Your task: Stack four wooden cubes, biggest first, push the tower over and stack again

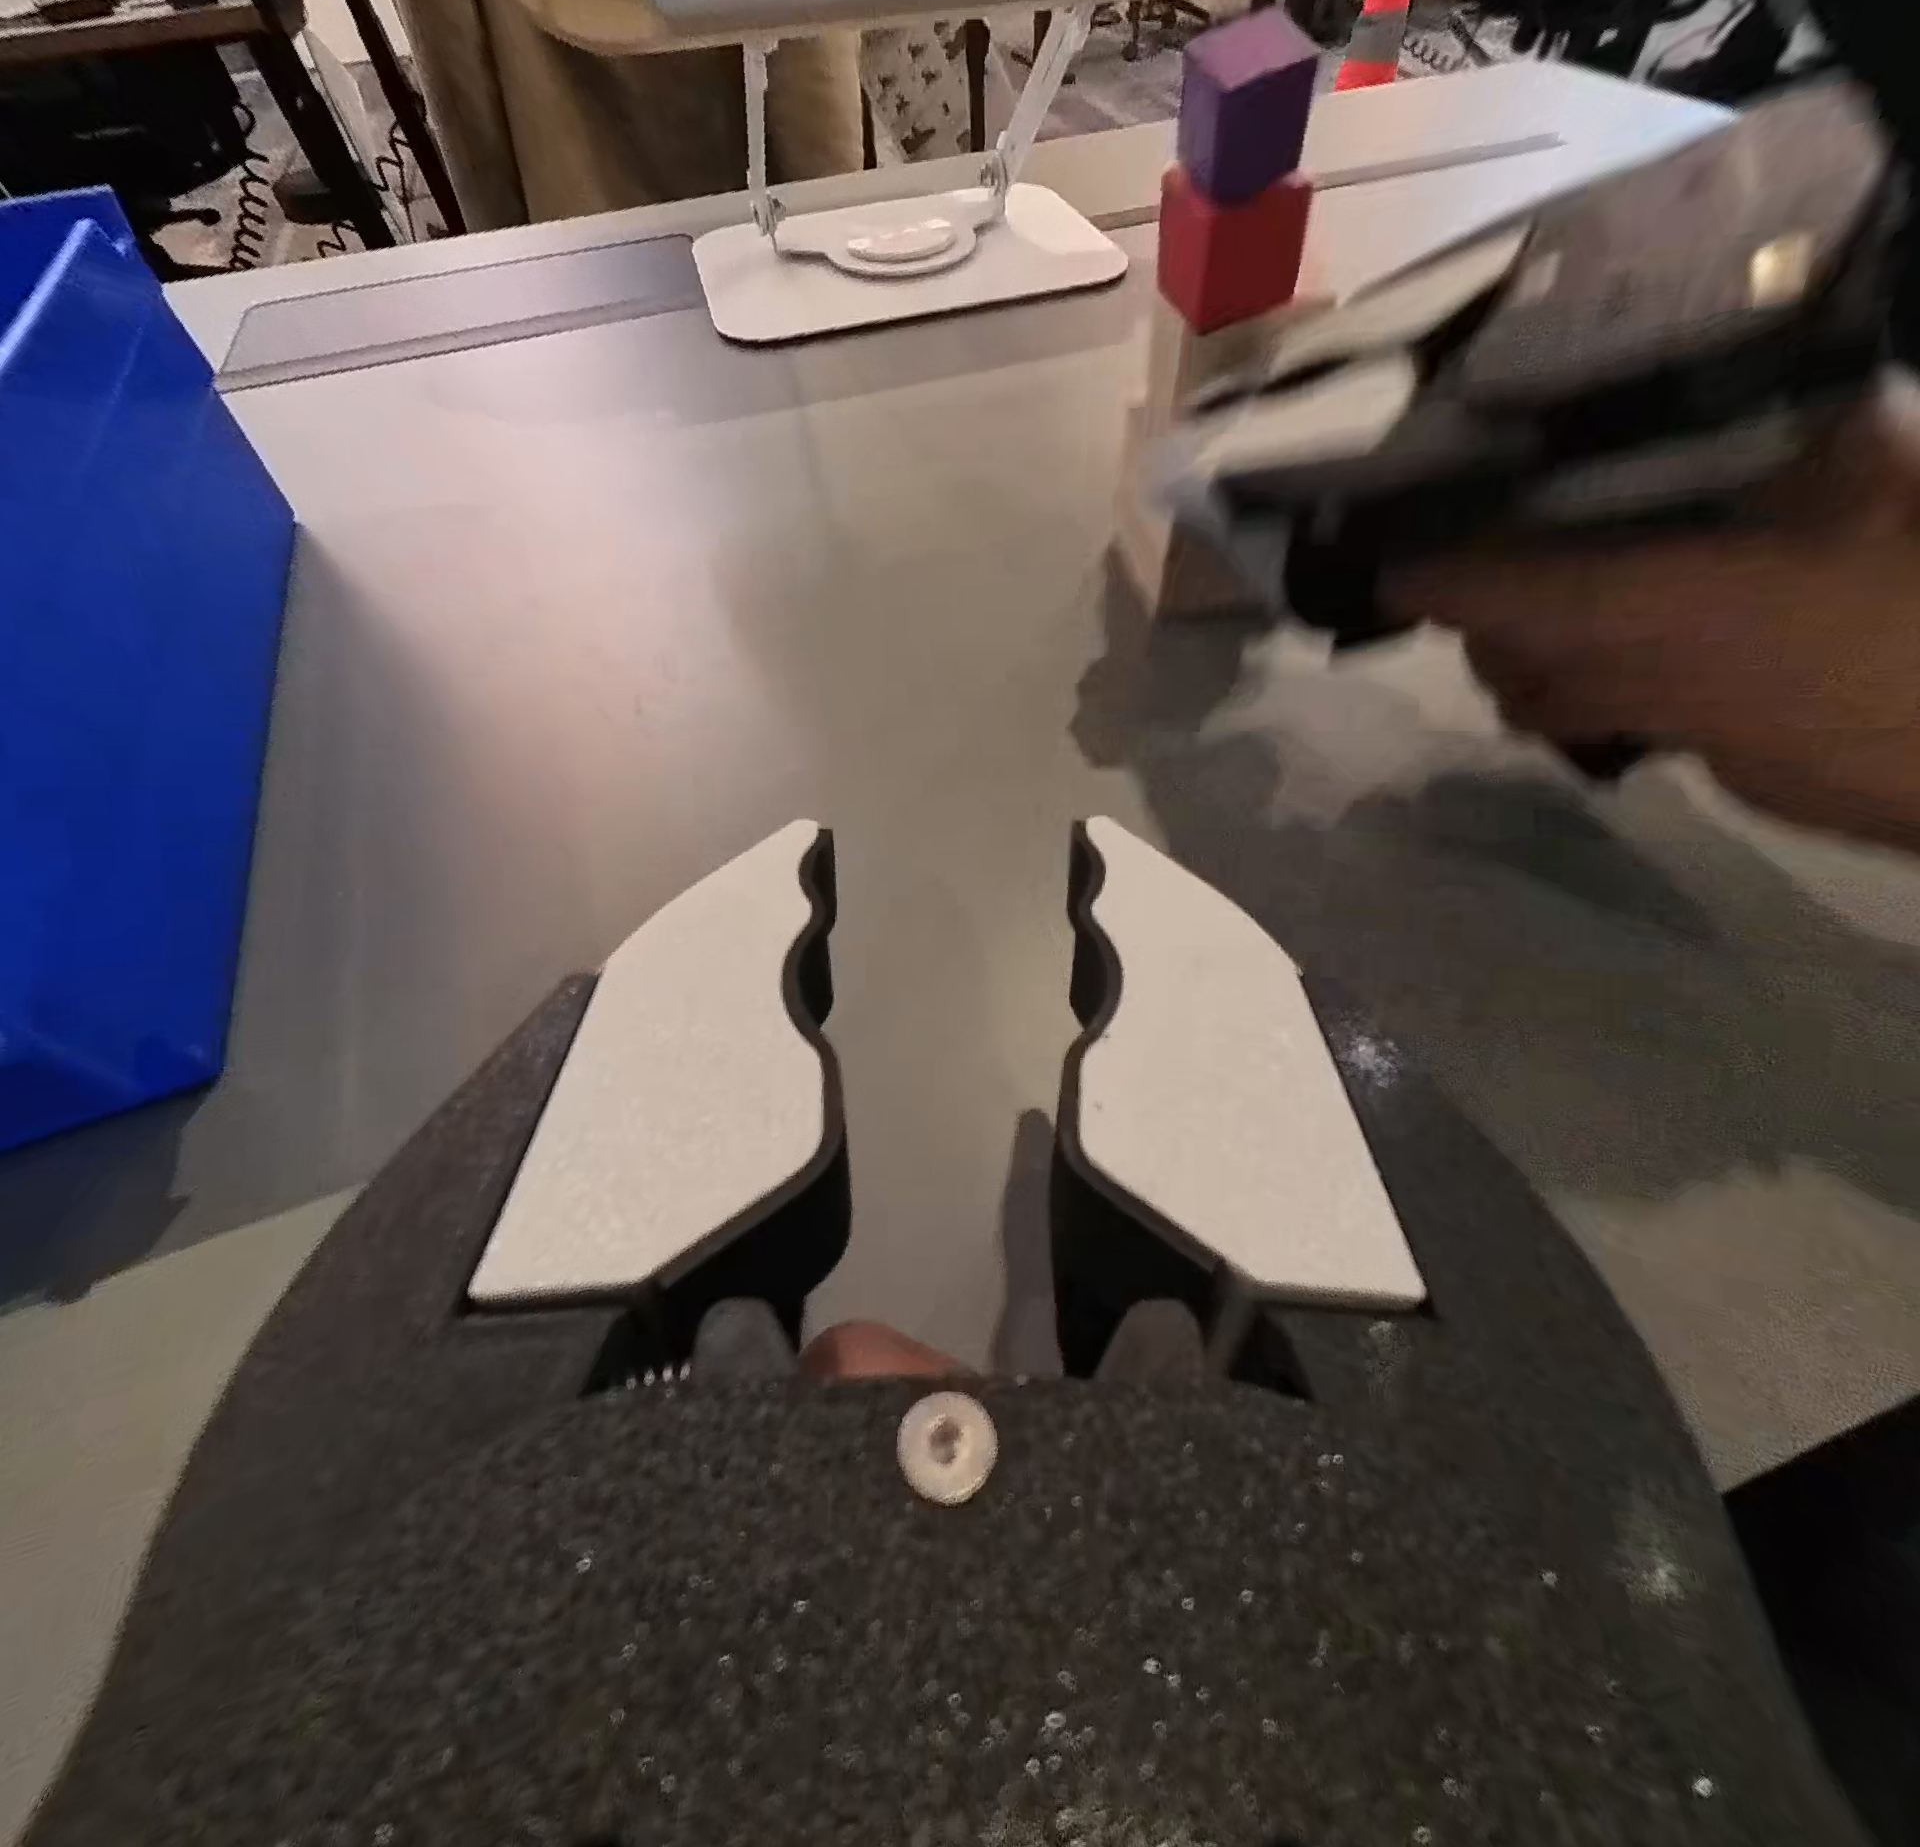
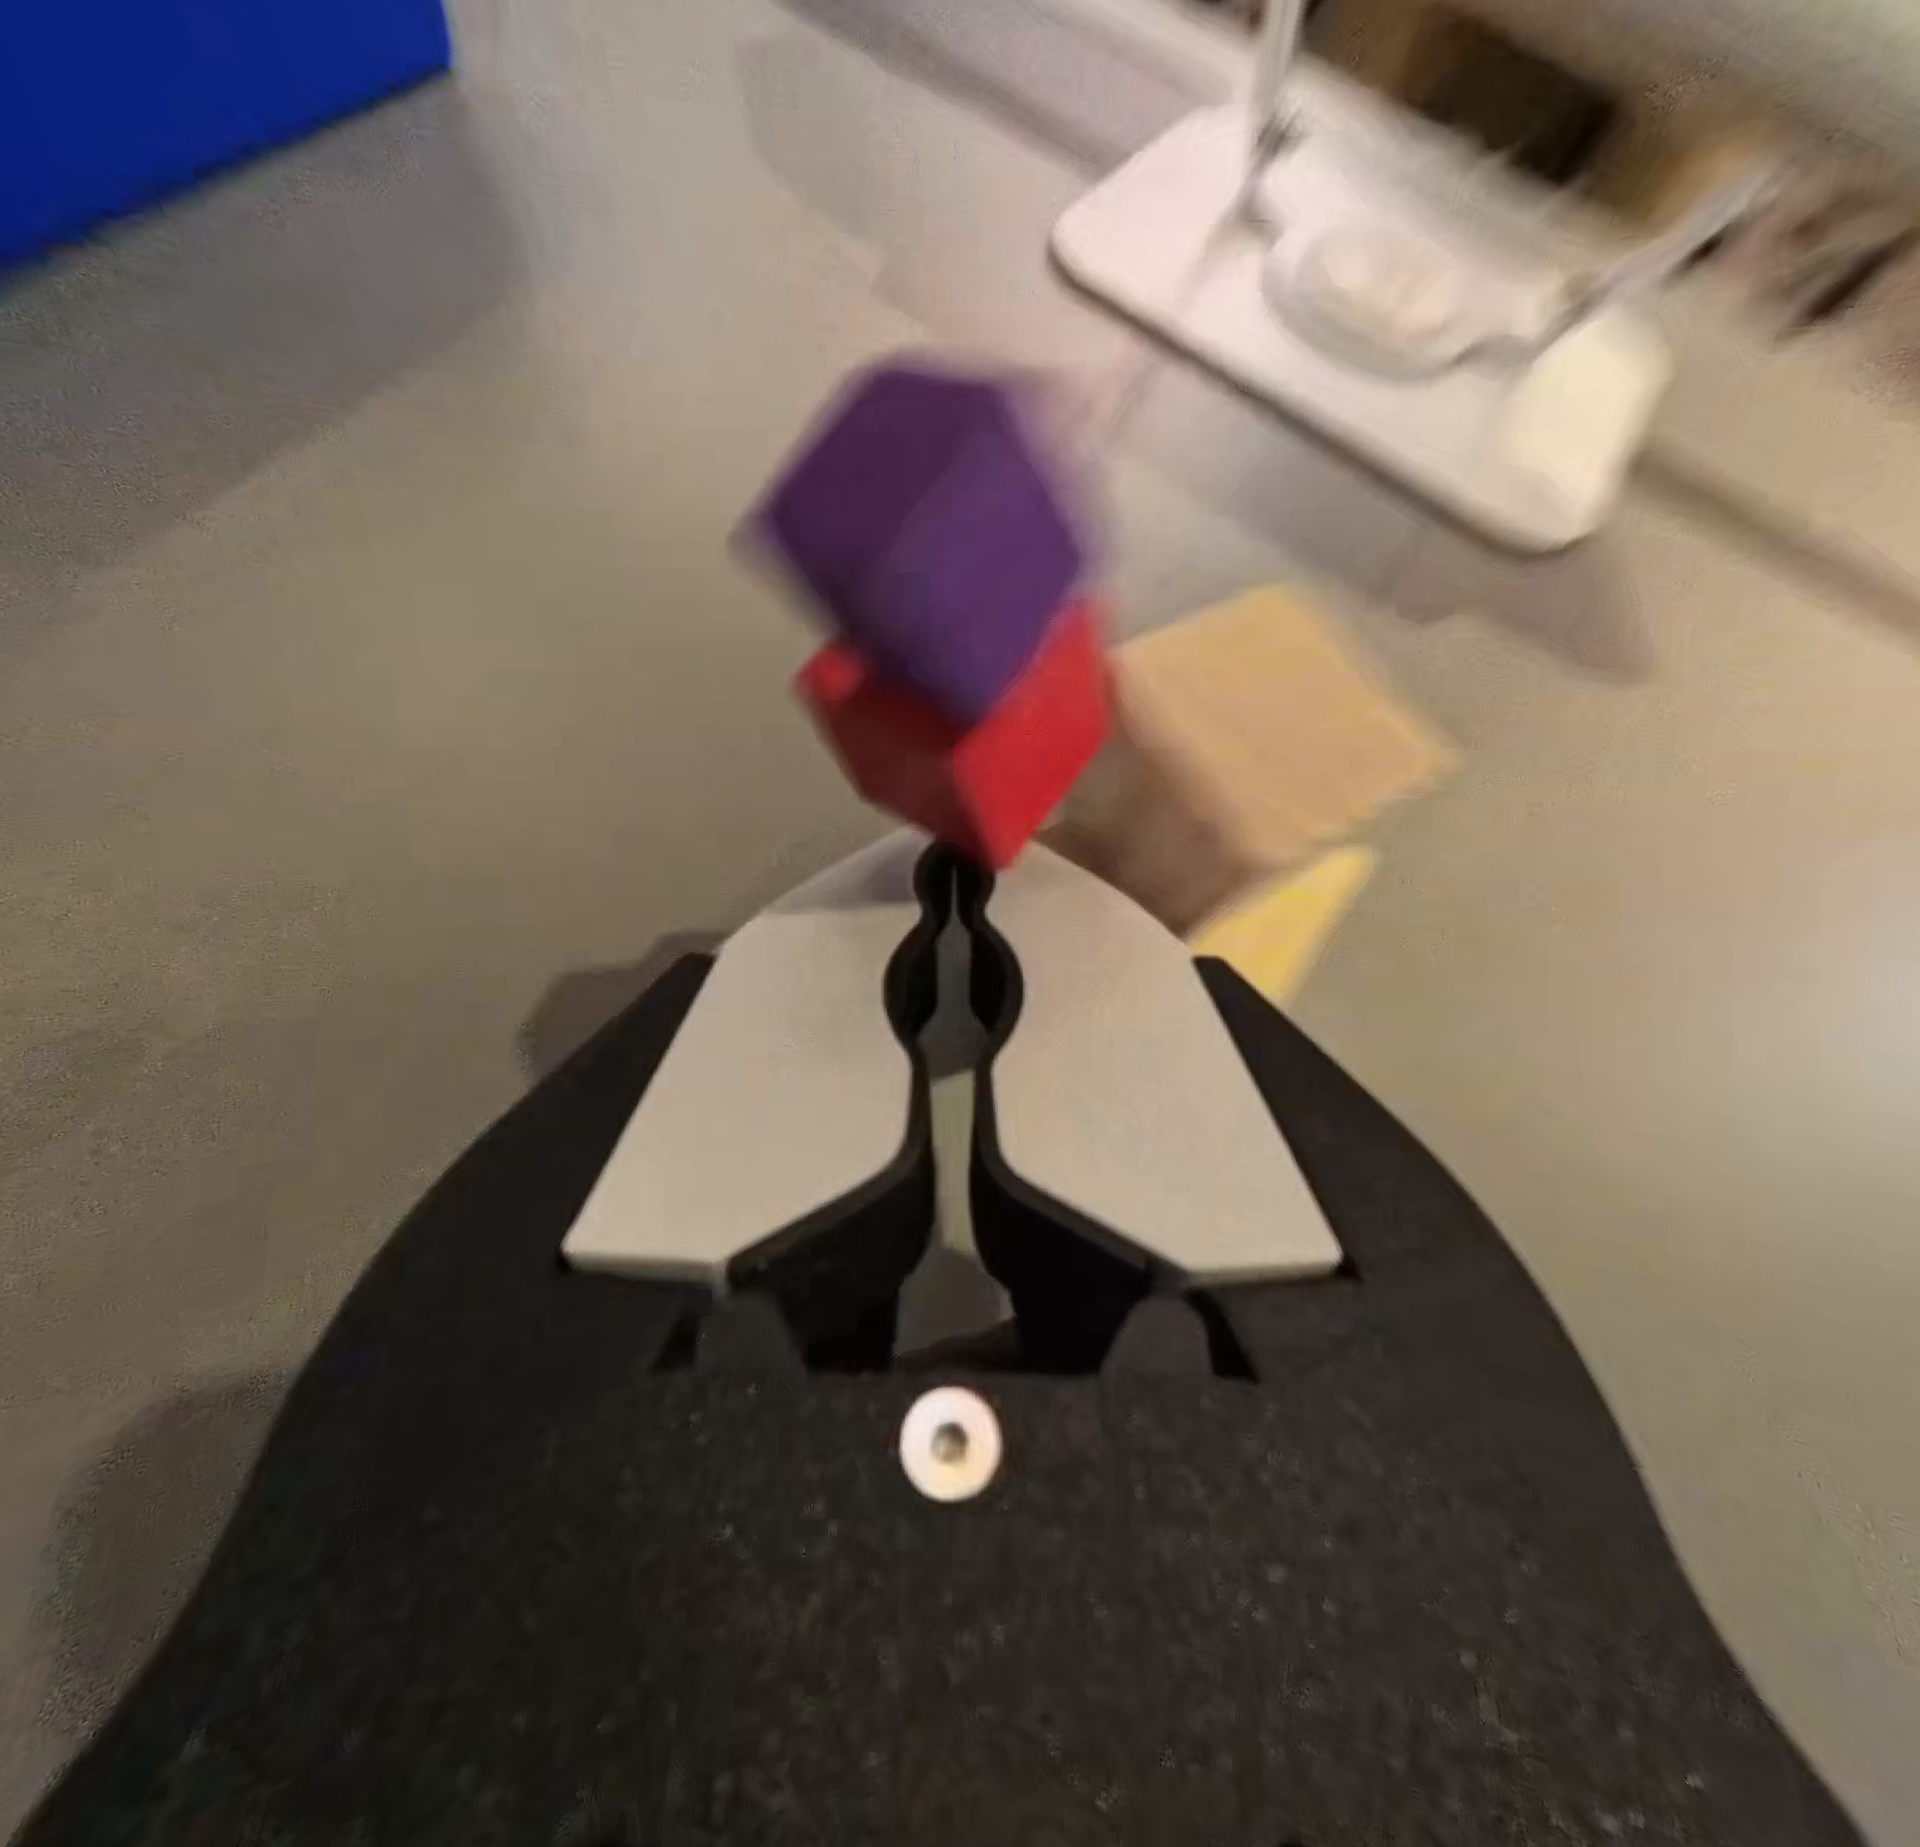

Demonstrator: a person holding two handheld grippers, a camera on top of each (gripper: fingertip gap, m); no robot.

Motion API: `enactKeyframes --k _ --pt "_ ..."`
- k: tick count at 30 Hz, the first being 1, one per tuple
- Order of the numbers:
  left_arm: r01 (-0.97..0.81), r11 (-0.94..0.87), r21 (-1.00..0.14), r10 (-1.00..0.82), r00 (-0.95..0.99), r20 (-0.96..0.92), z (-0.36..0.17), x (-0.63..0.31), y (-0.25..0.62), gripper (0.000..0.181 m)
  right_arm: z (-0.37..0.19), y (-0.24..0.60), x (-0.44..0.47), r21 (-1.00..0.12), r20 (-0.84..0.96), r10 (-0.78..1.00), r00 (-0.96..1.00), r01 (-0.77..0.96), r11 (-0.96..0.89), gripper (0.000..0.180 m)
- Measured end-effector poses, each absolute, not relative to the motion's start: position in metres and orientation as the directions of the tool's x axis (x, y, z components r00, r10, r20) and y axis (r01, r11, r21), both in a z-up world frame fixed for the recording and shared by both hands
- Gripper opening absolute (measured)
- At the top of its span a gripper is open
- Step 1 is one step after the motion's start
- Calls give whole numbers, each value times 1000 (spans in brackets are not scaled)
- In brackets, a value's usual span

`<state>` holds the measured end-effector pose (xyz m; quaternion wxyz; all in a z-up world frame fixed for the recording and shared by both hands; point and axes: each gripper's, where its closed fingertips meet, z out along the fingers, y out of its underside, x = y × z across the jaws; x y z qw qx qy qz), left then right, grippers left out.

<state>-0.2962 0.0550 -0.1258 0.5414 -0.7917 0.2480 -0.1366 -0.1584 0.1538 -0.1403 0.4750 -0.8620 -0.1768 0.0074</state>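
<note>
Only blue bin at left, contents unseen, purple cube tilting on red cube

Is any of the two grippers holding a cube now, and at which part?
Nothing is held. The left gripper is open and empty; the right gripper is shut on nothing, its tips against the tower below the red cube.

Black speckled grippers, grey fingers (silver screws).

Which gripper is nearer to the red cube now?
Right. The right gripper has its shut tips right at the red cube, low in the tower. The left gripper is open, well back from it over bare table.
</note>
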Motion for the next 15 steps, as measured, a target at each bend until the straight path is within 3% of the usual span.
enactKeyframes --k 1,2,4,9,15 --pt "-252 -289 -924 -547 835 -57 -126 -295 52 42 -135 144 -163 -829 1 416 909 233 -509 0" --pt "-257 -286 -923 -557 828 -58 -126 -294 49 42 -122 130 -159 -854 -17 455 891 224 -470 0" --pt "-269 -279 -922 -576 815 -63 -126 -291 42 42 -104 98 -133 -870 137 414 900 309 -385 0" --pt "-289 -269 -919 -579 811 -86 -127 -288 36 43 -106 3 -106 -880 33 419 907 226 -419 1" --pt "-324 -239 -915 -552 821 -146 -129 -288 43 44 -122 -50 -87 -923 -50 349 936 90 -374 29"
